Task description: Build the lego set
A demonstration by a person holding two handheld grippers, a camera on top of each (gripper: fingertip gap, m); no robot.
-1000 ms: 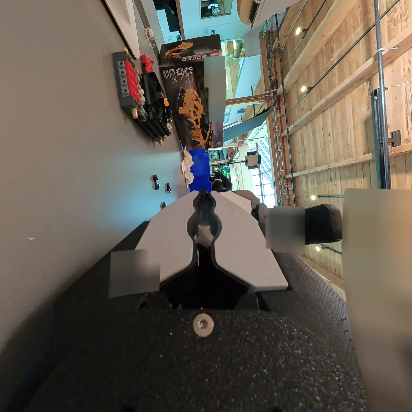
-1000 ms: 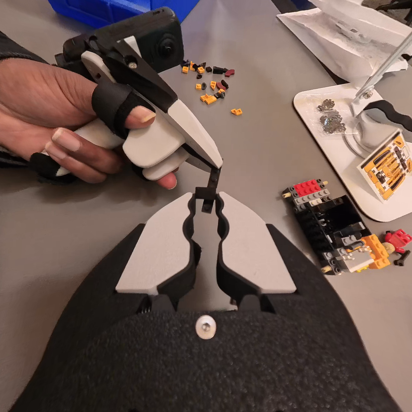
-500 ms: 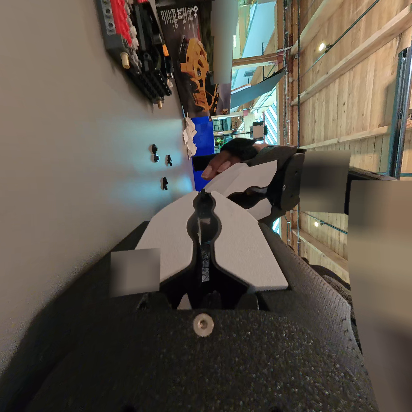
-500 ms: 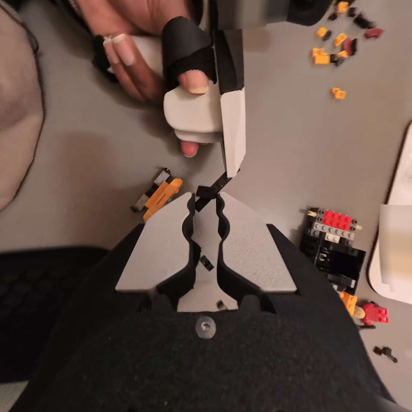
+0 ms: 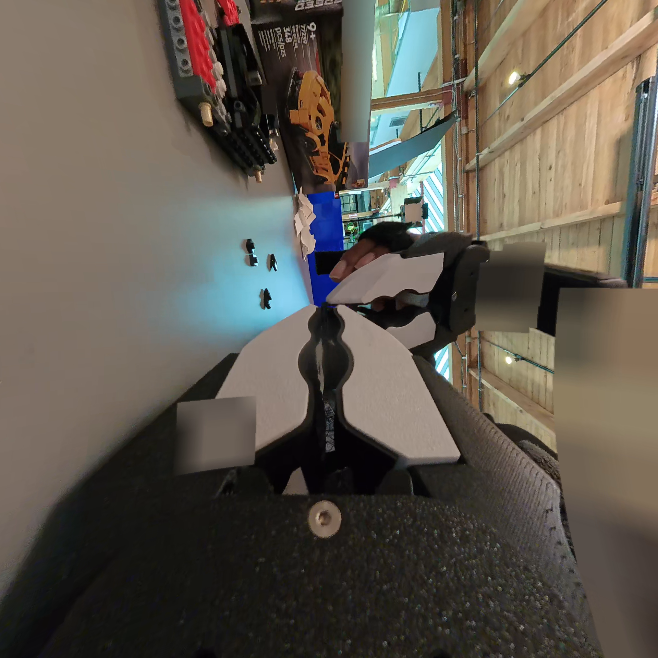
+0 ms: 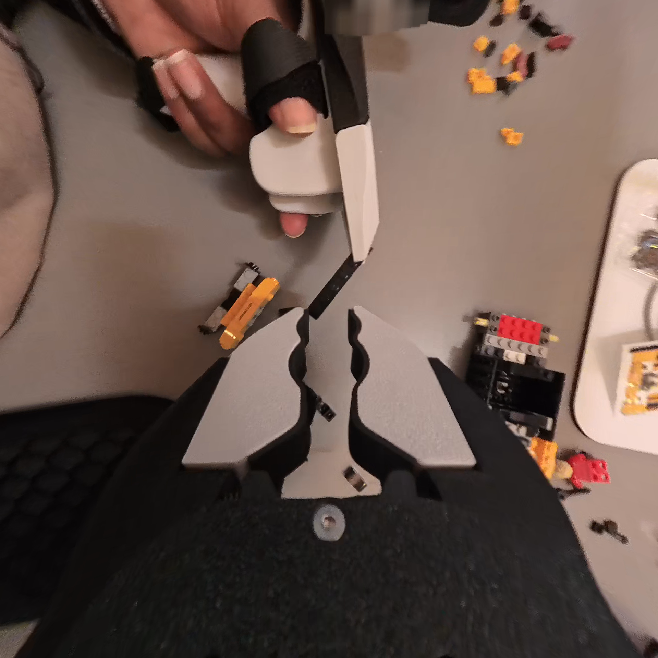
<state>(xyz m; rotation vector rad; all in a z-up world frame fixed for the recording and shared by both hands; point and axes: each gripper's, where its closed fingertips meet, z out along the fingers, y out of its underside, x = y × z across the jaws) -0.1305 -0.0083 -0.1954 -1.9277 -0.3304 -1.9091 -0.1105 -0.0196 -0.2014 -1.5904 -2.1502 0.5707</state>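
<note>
Above the grey surface (image 6: 445,220), the left tongs (image 6: 361,256) are clamped on 1 end of a thin black plate (image 6: 333,290), whose long axis slants from the tips down toward the right tongs (image 6: 327,315). The right tongs stand apart, the plate's free end just beside their left fingertip. A partly built car base (image 6: 512,363) lies to the right, a yellow-and-grey subassembly (image 6: 242,309) to the left.

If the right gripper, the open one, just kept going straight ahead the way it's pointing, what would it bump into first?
Most likely the black strip piece held by the left gripper: its lower end hangs just ahead of the right gripper, near one fingertip. Beyond is bare grey table, though depth is hard to judge.
</note>
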